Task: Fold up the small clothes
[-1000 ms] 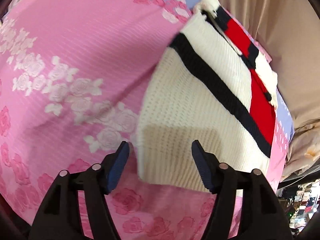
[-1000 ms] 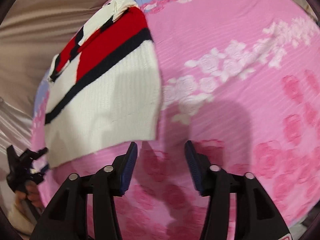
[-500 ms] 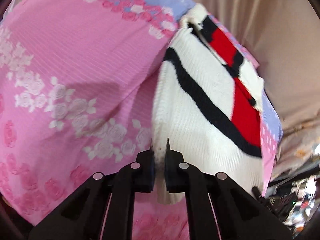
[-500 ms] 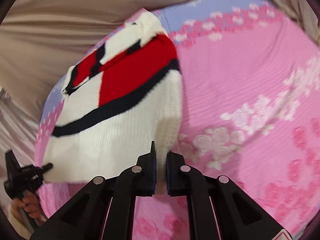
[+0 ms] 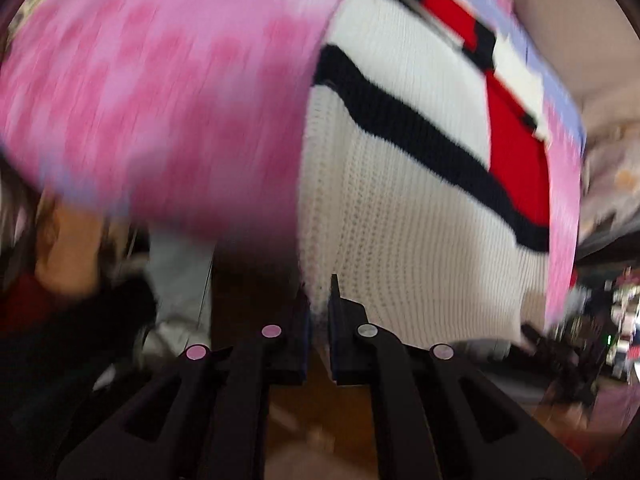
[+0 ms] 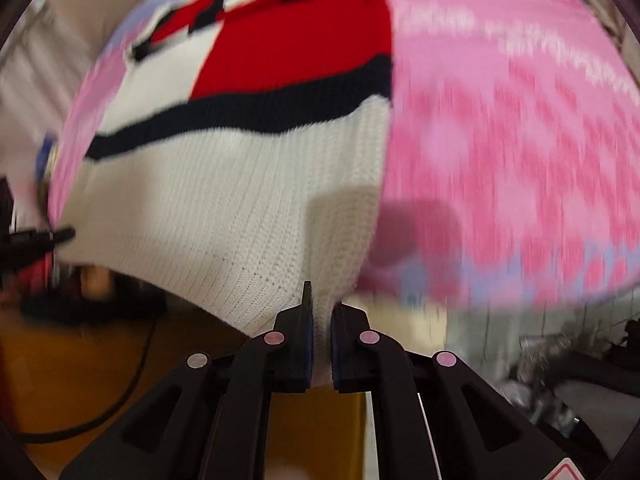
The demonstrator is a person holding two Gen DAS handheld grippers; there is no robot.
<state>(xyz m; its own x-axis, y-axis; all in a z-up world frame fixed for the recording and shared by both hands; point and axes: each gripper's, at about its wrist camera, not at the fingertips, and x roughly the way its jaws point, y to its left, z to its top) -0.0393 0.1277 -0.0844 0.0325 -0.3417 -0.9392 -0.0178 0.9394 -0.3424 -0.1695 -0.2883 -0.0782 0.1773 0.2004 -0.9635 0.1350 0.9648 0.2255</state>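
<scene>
Between both pinching claws, sweater (image 5: 400,208) stretches lengthwise, neckline farthest away.

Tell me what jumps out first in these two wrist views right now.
The white knit sweater with a dark stripe and red block fills the middle of both views. Each lower corner is pinched: the left gripper and right gripper are both shut on it. Around it spreads the blurred pink flowered bedspread.

Knit sweater (image 5: 400,208): white ribbed body, navy diagonal stripe, red block, navy-and-white patches near top. Bedspread (image 6: 520,120): pink, rose pattern blurred, lavender border. Floor (image 6: 60,360): brown.
</scene>
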